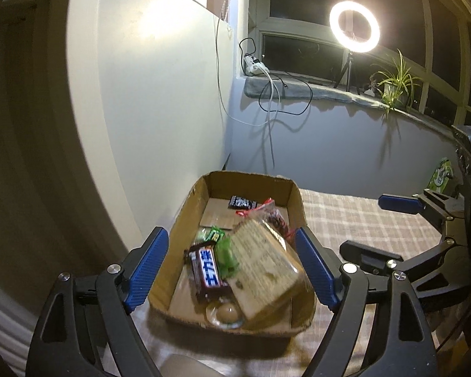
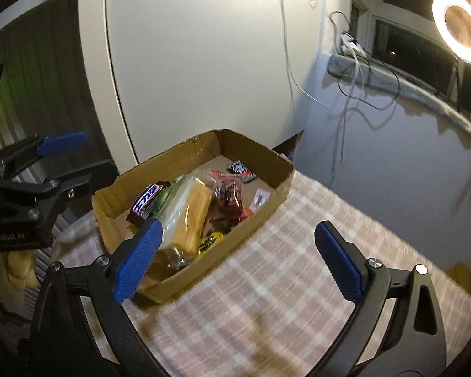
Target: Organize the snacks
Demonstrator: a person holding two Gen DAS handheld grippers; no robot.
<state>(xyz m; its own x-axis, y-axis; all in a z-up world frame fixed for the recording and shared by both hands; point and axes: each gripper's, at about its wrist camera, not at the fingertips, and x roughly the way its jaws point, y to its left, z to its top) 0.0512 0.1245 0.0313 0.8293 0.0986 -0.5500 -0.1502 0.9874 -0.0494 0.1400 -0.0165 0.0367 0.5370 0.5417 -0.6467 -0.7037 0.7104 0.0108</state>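
Note:
A shallow cardboard box (image 1: pixel 293 198) (image 2: pixel 268 212) stands on the checked tablecloth and holds several snacks. A large clear pack of crackers (image 1: pixel 267 267) (image 2: pixel 188 220) leans in it, beside a brown chocolate bar (image 1: pixel 207 271) (image 2: pixel 146 202), a green wrapper (image 1: pixel 226 251), a red packet (image 1: pixel 274 215) (image 2: pixel 229 194) and a small black packet (image 1: pixel 243 202) (image 2: pixel 240 169). My left gripper (image 1: pixel 232 267) is open, its blue fingers on either side of the box's near end, holding nothing. My right gripper (image 2: pixel 238 260) is open and empty over the cloth at the box's near corner.
A white wall panel (image 1: pixel 160 110) rises just left of the box. A ring light (image 1: pixel 354 27) on a tripod, cables and a potted plant (image 1: pixel 392 84) stand on the window sill. A green snack bag (image 1: pixel 441 176) lies at the table's far right, behind the right gripper (image 1: pixel 370 226).

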